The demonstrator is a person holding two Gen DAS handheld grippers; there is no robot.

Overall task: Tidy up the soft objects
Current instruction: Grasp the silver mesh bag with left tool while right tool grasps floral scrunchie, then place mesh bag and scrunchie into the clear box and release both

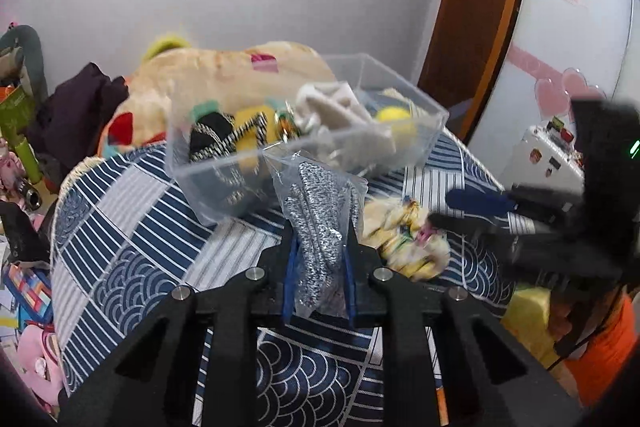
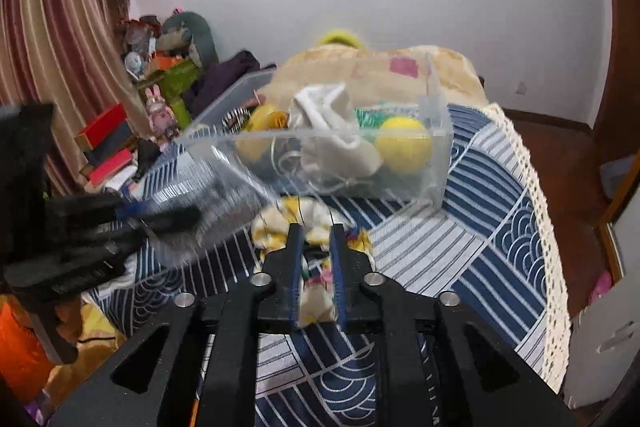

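Observation:
My left gripper (image 1: 319, 227) is shut on a clear bag of grey speckled fabric (image 1: 320, 223) and holds it up just in front of the clear plastic bin (image 1: 224, 171). The bin holds a white cloth (image 1: 340, 107), a yellow ball (image 1: 394, 115) and striped black-and-yellow items (image 1: 240, 135). My right gripper (image 2: 315, 229) is shut on a yellow-and-white patterned cloth (image 2: 280, 219) lying on the blue patterned bedspread (image 2: 500, 219) before the bin (image 2: 436, 155). The left gripper also shows blurred in the right wrist view (image 2: 160, 217).
A beige plush blanket (image 1: 224, 75) lies behind the bin. Clutter, boxes and toys (image 2: 120, 147) crowd the left side by the curtain. A wooden door (image 1: 476, 7) and a white appliance (image 1: 548, 151) stand at the right. The bed's lace edge (image 2: 536, 227) runs along the right.

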